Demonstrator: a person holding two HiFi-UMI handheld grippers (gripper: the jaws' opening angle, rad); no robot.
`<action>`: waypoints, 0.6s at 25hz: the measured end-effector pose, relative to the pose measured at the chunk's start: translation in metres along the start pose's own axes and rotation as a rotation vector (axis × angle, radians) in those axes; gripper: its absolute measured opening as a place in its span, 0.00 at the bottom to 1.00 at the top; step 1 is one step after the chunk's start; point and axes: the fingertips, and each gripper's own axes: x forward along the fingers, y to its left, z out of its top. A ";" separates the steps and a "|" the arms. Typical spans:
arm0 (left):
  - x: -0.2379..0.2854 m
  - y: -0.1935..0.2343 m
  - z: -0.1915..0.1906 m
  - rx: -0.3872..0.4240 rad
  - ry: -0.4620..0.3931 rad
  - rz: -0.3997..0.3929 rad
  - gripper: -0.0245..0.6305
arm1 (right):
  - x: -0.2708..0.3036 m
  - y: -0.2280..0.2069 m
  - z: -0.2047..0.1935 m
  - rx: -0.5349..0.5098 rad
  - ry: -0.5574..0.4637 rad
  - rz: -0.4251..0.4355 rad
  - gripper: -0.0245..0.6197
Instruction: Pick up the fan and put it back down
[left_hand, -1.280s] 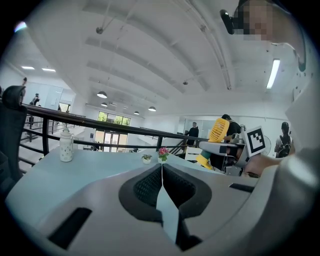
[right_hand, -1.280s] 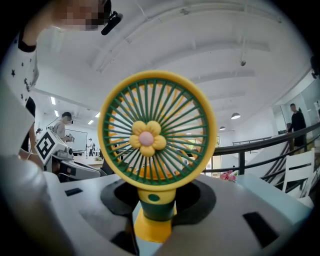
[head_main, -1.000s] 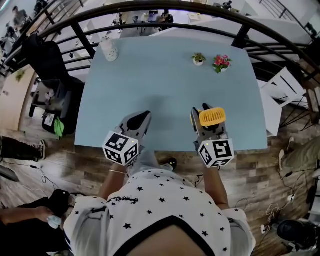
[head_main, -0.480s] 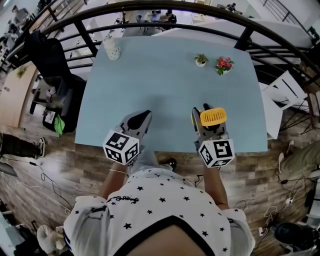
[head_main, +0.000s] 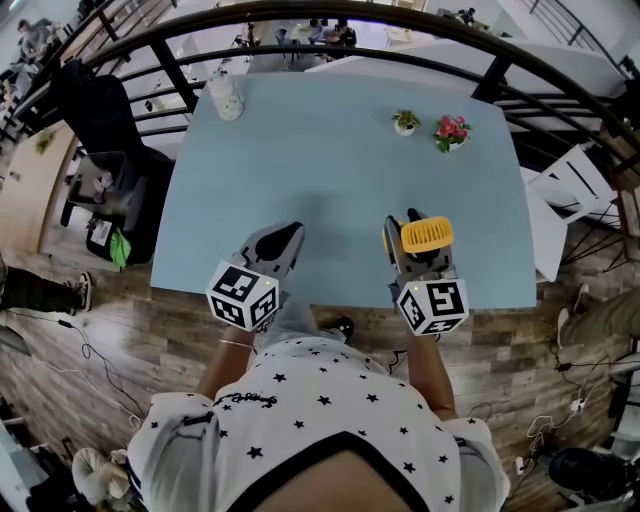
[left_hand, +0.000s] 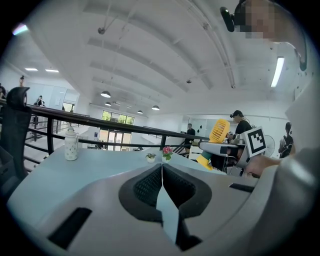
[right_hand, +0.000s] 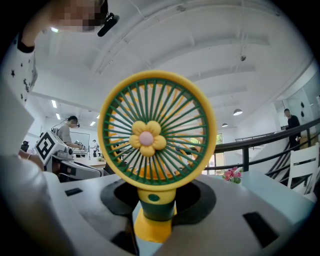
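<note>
Right tongs (head_main: 410, 228): I'm gripping the fan (head_main: 426, 234) by its stem, upright.
Left tongs (head_main: 286, 236): closed, empty.
Set-down: I'm aiming for base flat on table (head_main: 330, 150).

left grey two-jaw gripper (head_main: 284, 235), tilted slightly downward, jaws pressed together with nothing between them; right grey two-jaw gripper (head_main: 404, 228), level, jaws clamped on the stem of a yellow-and-green handheld fan (right_hand: 157, 130); forearms parallel, extended forward.
</note>
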 end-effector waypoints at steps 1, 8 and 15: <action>0.000 0.001 0.000 -0.001 0.001 0.003 0.08 | 0.002 0.001 0.000 0.001 0.000 0.002 0.29; -0.003 0.011 -0.001 -0.007 0.001 0.023 0.08 | 0.013 -0.001 -0.008 0.009 0.011 0.004 0.29; -0.006 0.026 -0.002 -0.020 0.011 0.058 0.08 | 0.033 -0.008 -0.022 0.022 0.040 -0.004 0.29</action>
